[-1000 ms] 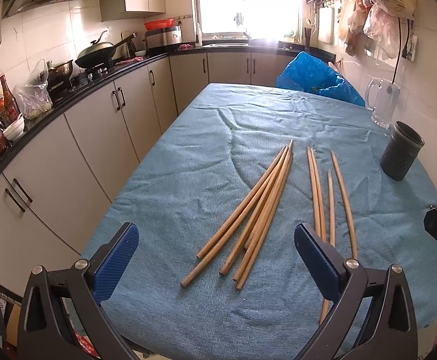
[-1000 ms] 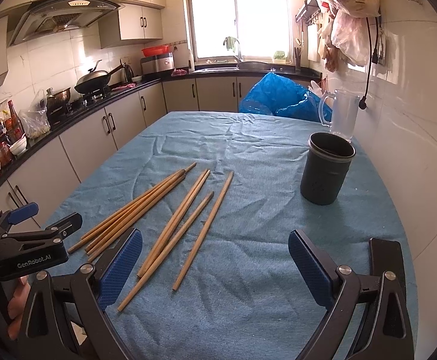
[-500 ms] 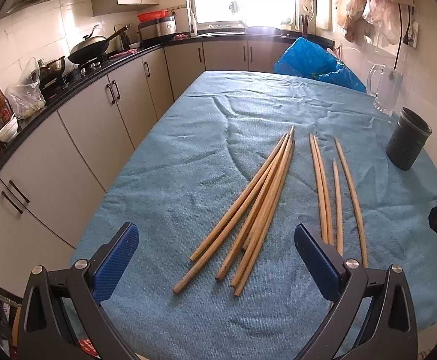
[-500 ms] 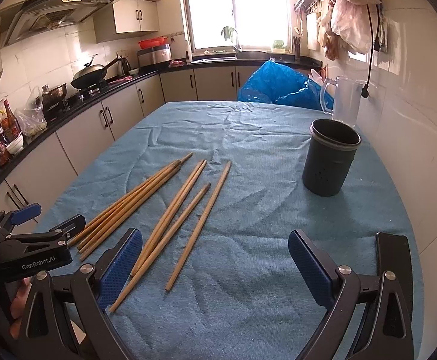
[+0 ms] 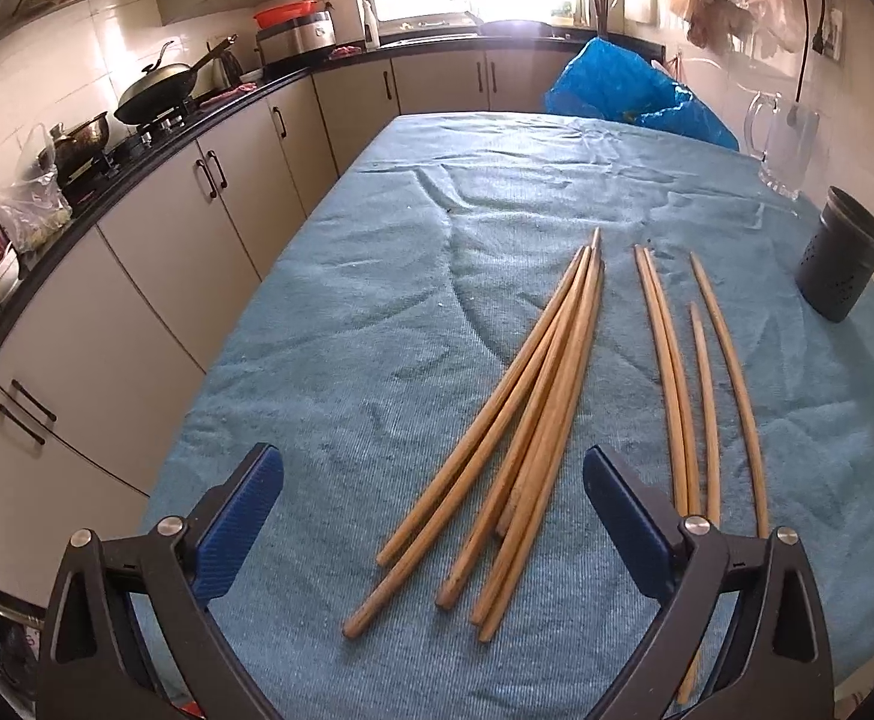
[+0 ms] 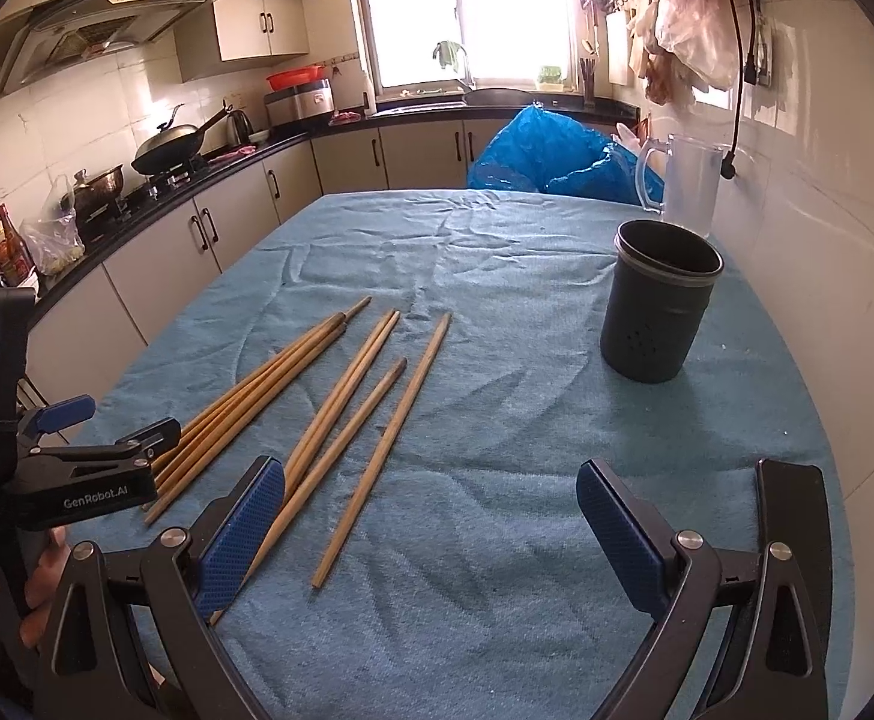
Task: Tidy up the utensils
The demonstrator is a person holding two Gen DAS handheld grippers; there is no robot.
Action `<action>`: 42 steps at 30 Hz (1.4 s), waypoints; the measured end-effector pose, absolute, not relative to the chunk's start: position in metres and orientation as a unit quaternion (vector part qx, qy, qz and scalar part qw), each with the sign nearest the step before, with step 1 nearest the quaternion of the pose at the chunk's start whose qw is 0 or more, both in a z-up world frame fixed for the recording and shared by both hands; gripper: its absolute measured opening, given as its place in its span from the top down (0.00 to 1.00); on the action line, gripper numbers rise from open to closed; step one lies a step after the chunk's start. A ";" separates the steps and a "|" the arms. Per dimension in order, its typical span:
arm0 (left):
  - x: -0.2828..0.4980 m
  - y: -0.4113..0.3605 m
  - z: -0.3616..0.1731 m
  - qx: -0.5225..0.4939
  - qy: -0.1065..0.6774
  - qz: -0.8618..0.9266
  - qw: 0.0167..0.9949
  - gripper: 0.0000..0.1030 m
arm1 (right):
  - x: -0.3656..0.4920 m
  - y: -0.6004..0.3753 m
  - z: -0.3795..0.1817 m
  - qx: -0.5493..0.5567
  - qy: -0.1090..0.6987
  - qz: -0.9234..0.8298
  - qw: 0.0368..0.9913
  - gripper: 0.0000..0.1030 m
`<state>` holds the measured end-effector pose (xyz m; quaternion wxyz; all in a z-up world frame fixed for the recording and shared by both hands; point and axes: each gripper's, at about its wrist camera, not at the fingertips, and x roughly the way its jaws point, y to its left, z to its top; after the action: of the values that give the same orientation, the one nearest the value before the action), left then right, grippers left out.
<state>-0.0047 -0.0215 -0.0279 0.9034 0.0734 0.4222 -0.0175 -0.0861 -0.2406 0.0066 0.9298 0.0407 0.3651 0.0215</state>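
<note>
Chopsticks (image 5: 533, 420) loose on blue cloth (image 5: 347, 348); both grippers wide apart, empty.

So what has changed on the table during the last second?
Only the left gripper moved, advancing over the near ends of the chopstick bundle, jaws open. Nothing was gripped or released. The loose chopsticks and dark holder lie unchanged.

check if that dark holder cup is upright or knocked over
Upright. The dark holder stands on its base on the blue cloth, round open mouth facing up. No chopsticks stick out of it; its bottom is not visible.
</note>
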 end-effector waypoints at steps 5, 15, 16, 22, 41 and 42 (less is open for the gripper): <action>0.008 -0.026 -0.027 0.083 0.433 -0.026 0.897 0.13 | -0.063 -0.242 0.005 0.046 0.398 0.038 0.915 0.07; 0.050 -0.034 -0.019 0.072 0.483 -0.088 0.868 0.43 | -0.034 -0.241 0.017 0.048 0.404 0.045 0.913 0.28; 0.055 -0.038 -0.020 0.076 0.487 -0.099 0.864 0.50 | -0.036 -0.242 0.017 0.051 0.401 0.045 0.913 0.28; 0.094 -0.070 -0.031 0.124 0.507 -0.133 0.842 0.57 | -0.041 -0.249 0.016 0.055 0.410 0.033 0.910 0.28; 0.165 -0.036 -0.057 0.078 0.545 -0.098 0.829 0.79 | -0.028 -0.256 0.013 0.063 0.416 0.032 0.907 0.28; 0.167 -0.030 -0.054 0.071 0.542 -0.101 0.831 0.84 | -0.025 -0.255 0.013 0.064 0.416 0.033 0.906 0.28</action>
<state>0.1672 -0.0302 -0.0538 0.8314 0.0711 0.5418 -0.1006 -0.0253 -0.2549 0.0133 0.9064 0.0641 0.4163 0.0328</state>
